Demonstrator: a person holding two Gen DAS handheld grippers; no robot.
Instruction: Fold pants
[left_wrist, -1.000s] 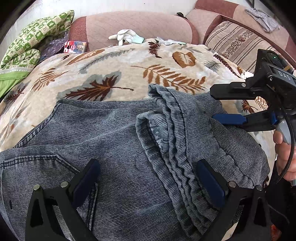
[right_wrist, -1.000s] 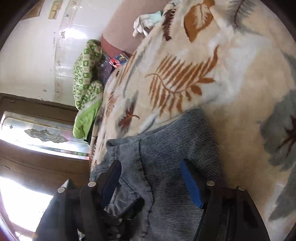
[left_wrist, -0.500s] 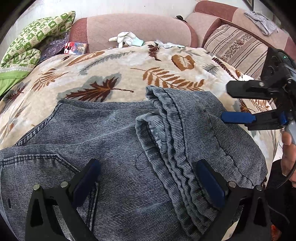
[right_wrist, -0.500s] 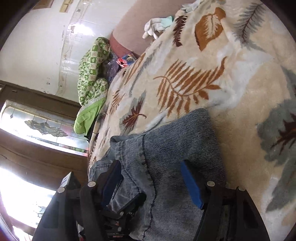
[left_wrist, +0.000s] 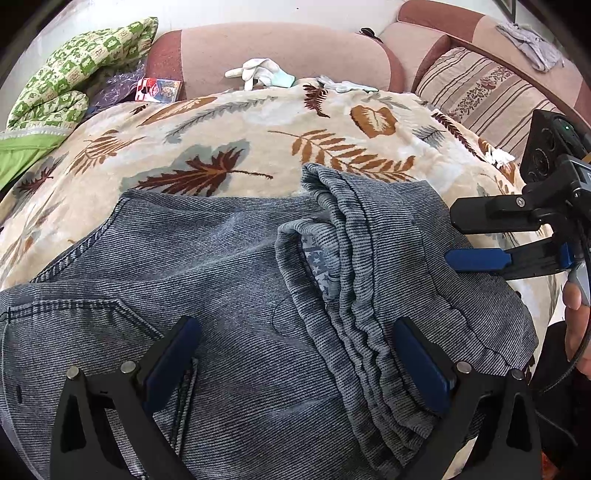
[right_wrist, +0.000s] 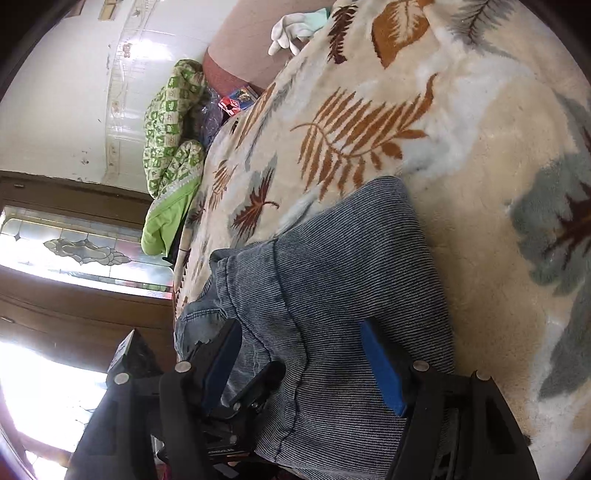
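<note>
Blue-grey denim pants (left_wrist: 229, 280) lie folded on a leaf-patterned blanket (left_wrist: 236, 125); the leg ends are bunched in a ridge (left_wrist: 354, 266) on top at the right. My left gripper (left_wrist: 295, 354) is open and empty, its pads spread above the pants. My right gripper (left_wrist: 448, 238) shows in the left wrist view at the right edge, open, over the right side of the pants. In the right wrist view my right gripper (right_wrist: 299, 362) is open above the pants (right_wrist: 332, 280), holding nothing.
The blanket (right_wrist: 480, 122) covers a sofa with a pink backrest (left_wrist: 280, 51). White gloves (left_wrist: 258, 72) lie at the back. A green patterned quilt (left_wrist: 70, 74) and a small red packet (left_wrist: 159, 90) sit at the back left. A striped cushion (left_wrist: 480, 92) is at the right.
The right gripper drew back to the right off the pants, then edged back left over their right side. The left gripper and the pants stayed still.
</note>
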